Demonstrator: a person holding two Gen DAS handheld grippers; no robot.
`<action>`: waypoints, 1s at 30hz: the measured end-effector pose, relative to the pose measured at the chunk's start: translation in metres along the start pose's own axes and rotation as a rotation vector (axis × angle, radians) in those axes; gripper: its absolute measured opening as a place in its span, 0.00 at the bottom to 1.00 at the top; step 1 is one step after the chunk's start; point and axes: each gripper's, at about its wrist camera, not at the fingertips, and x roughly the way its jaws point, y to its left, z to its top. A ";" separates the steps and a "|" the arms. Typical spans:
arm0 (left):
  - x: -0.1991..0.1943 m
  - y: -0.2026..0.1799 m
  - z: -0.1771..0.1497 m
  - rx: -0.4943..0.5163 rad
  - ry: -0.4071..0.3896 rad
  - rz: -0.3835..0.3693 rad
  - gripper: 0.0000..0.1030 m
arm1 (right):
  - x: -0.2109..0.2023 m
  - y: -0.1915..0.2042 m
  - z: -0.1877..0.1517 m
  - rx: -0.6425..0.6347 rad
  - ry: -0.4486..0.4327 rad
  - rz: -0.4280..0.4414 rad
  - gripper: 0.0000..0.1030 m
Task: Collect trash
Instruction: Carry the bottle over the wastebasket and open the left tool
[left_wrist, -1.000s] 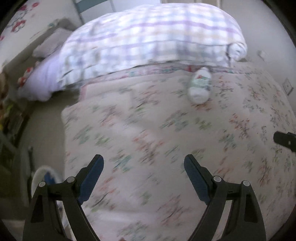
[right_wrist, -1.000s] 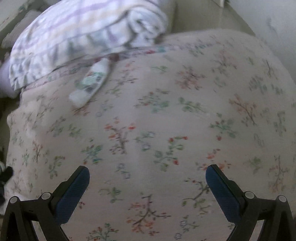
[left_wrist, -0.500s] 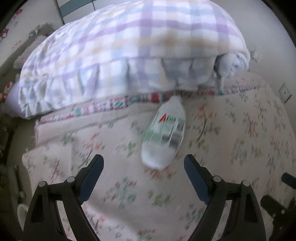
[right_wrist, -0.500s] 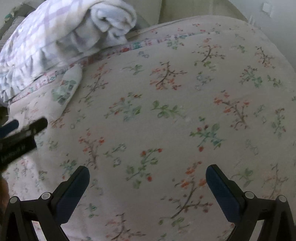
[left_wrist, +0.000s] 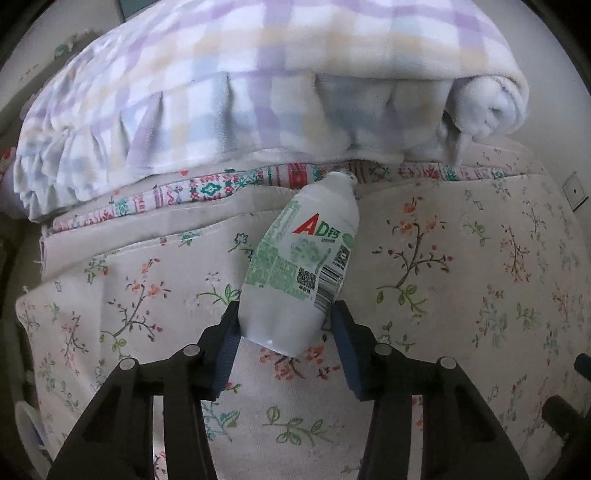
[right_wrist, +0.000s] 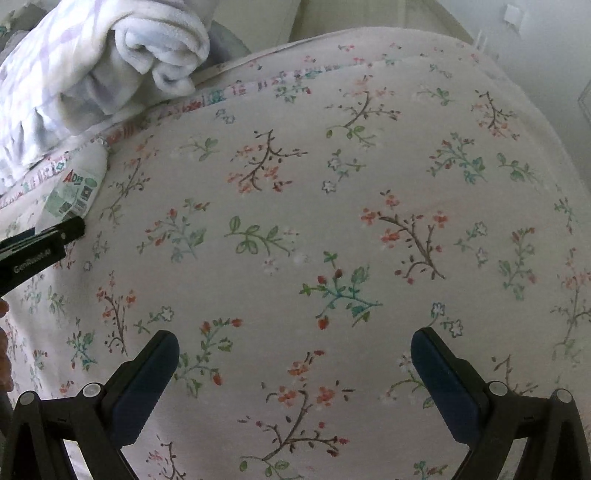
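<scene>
L gripper (left_wrist: 286, 325) jaws are pinching the bottle (left_wrist: 303, 266) base on the bed (right_wrist: 332, 221), cap touching the folded blanket (left_wrist: 258, 92); R gripper (right_wrist: 295, 369) jaws are spreading wide w/ bare bedspread ahead.

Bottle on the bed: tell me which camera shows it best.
The left wrist view: the bottle lies large and centred, label readable, its base between the left gripper fingers. The right wrist view shows it small at the left edge, partly hidden by that gripper.
</scene>
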 end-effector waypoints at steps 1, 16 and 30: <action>-0.003 0.001 -0.003 0.006 -0.004 0.003 0.48 | -0.001 0.001 0.000 -0.001 0.001 0.002 1.00; -0.073 0.051 -0.085 -0.045 0.001 -0.023 0.46 | -0.032 0.028 -0.010 -0.002 -0.014 0.080 1.00; -0.132 0.130 -0.164 -0.225 -0.050 -0.052 0.44 | -0.055 0.084 -0.043 -0.051 0.006 0.199 1.00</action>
